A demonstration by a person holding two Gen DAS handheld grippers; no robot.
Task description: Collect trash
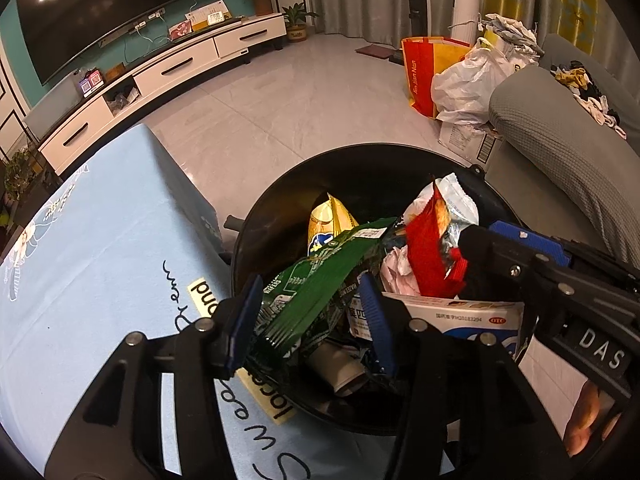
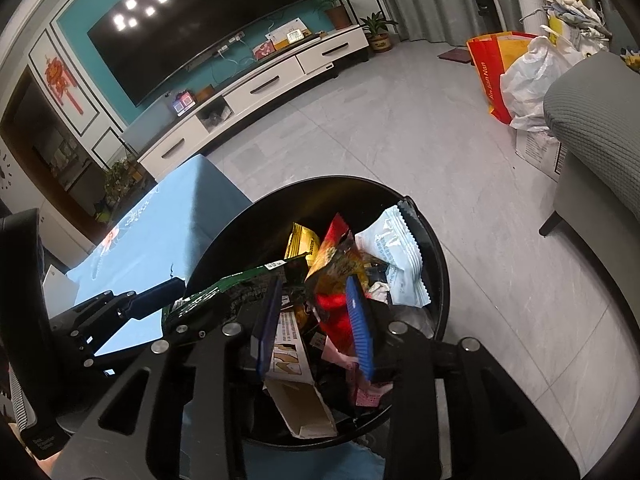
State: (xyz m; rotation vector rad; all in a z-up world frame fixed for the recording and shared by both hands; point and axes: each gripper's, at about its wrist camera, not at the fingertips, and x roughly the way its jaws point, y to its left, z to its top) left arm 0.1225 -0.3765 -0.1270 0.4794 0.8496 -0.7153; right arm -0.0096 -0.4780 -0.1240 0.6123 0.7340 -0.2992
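A round black trash bin (image 1: 280,216) (image 2: 436,256) stands beside the blue-clothed table, full of wrappers and boxes. My left gripper (image 1: 310,316) hovers over the bin with its jaws spread; a green wrapper (image 1: 320,276) lies between the pads, its end at the jaws. It also shows in the right wrist view (image 2: 224,292). My right gripper (image 2: 312,320) is over the bin with a red and orange wrapper (image 2: 336,276) between its spread pads; in the left wrist view the right gripper (image 1: 476,248) touches the red wrapper (image 1: 426,248). Whether either pad pair presses its wrapper is unclear.
A table with a light blue cloth (image 1: 92,248) lies left of the bin. A grey sofa (image 1: 560,148) stands right. Bags (image 1: 448,72) sit on the tiled floor beyond. A white TV cabinet (image 1: 168,76) lines the far wall.
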